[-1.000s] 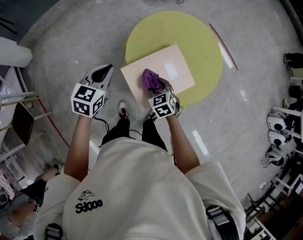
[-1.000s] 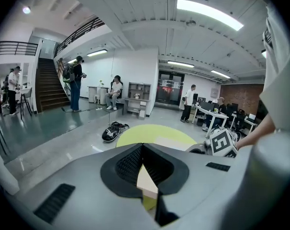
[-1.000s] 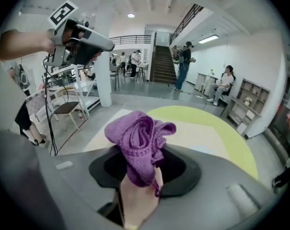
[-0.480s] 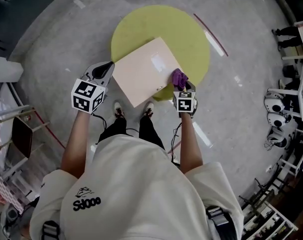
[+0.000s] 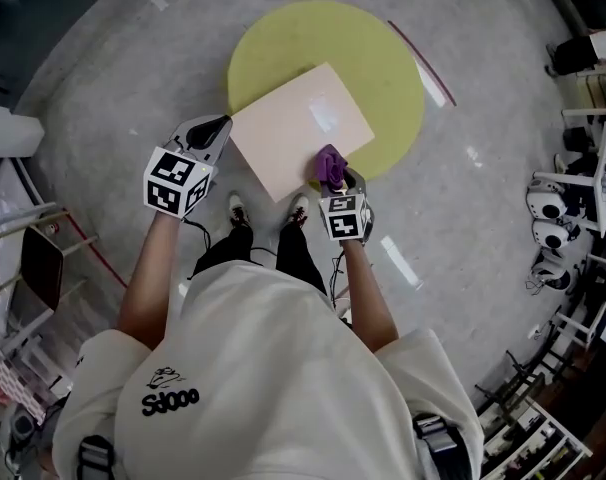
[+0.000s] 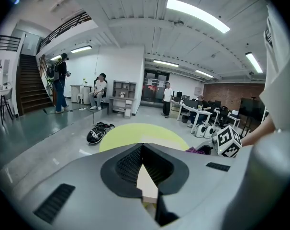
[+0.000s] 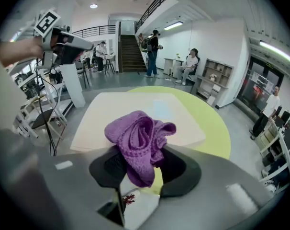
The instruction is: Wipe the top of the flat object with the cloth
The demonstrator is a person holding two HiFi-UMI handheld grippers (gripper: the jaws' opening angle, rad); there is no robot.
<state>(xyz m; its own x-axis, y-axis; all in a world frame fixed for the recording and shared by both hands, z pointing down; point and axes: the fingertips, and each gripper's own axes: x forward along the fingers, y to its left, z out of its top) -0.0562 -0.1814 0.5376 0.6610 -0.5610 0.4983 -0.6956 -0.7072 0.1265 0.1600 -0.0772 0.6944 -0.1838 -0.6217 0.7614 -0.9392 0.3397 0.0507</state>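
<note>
Grey floor, yellow mat: right gripper clamps purple cloth on board; left gripper pinches board's corner.

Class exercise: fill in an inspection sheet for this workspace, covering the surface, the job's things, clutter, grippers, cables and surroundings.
Surface: grey floor with a round yellow mat.
Job's things: pale flat board over the mat; purple cloth at its near right edge.
Clutter: black shoes on the floor beyond the mat.
Grippers: left gripper shut on the board's edge; right gripper, fingers shut on the cloth.
Cables: black cable hangs below the left gripper.
Surroundings: staircase, shelving, people standing and seated further off.
</note>
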